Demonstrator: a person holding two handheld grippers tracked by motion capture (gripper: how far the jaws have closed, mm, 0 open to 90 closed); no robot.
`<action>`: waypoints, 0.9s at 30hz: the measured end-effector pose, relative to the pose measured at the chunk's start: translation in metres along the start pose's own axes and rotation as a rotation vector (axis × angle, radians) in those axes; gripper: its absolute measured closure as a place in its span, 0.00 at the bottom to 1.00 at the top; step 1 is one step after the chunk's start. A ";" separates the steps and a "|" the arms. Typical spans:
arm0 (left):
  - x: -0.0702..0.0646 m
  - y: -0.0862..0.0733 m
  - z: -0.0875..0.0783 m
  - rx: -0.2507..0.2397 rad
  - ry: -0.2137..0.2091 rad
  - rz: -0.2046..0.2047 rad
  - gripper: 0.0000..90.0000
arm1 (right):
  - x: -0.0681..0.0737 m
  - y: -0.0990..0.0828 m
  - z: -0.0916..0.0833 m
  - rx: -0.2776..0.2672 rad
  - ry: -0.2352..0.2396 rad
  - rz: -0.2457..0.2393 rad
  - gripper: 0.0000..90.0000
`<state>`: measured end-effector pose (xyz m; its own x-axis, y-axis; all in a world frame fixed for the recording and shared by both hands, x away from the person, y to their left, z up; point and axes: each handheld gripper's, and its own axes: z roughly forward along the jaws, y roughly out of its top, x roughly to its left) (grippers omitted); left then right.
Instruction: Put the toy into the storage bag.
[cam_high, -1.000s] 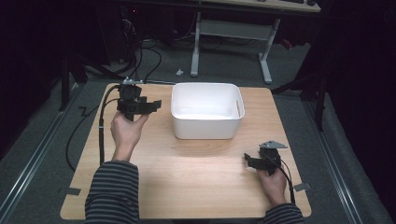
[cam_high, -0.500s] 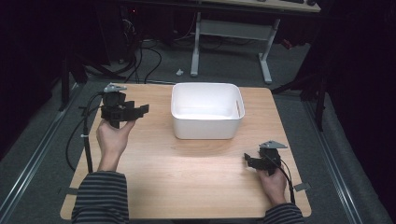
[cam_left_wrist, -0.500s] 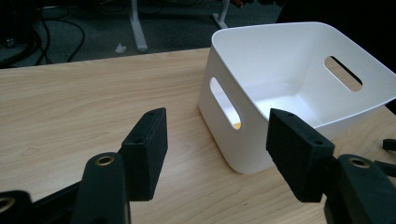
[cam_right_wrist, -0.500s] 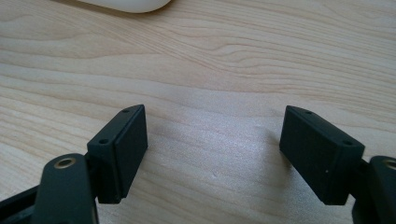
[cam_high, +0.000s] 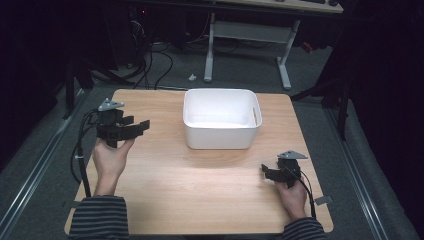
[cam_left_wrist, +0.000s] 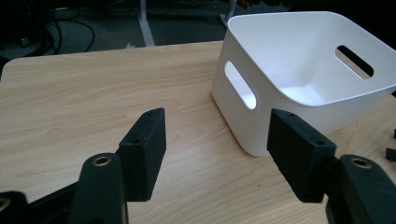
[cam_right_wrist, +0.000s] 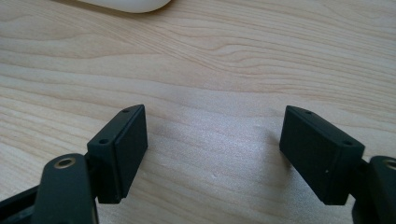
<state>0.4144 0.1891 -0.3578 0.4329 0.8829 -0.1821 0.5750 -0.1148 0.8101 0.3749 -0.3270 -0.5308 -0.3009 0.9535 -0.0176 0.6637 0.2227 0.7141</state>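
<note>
The white bin (cam_high: 221, 120) sits empty near the worktop's (cam_high: 200, 200) far edge; likely light, stiff, smooth; its handle slots suit gripping; left gripper (cam_high: 141, 125) and right gripper (cam_high: 263, 171) gape wide, empty.

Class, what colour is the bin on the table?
White bin, clearest in the left gripper view.

A white bin (cam_high: 221, 120) with handle slots sits on the wooden table (cam_high: 200, 190) — grey floor (cam_high: 320, 90) and cables (cam_high: 150, 60) behind.
</note>
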 end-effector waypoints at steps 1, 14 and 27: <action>0.000 -0.002 0.000 0.002 -0.001 0.004 0.42 | 0.000 0.000 0.000 0.000 0.000 0.000 0.26; 0.006 -0.027 0.002 0.036 0.002 0.014 0.42 | 0.000 0.000 0.000 0.000 0.000 0.000 0.26; 0.004 -0.054 0.008 0.057 -0.012 0.019 0.40 | 0.000 0.000 0.000 0.000 0.000 0.000 0.26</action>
<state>0.3905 0.1957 -0.4072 0.4523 0.8747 -0.1742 0.6049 -0.1574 0.7806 0.3749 -0.3270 -0.5308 -0.3008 0.9535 -0.0180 0.6636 0.2227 0.7142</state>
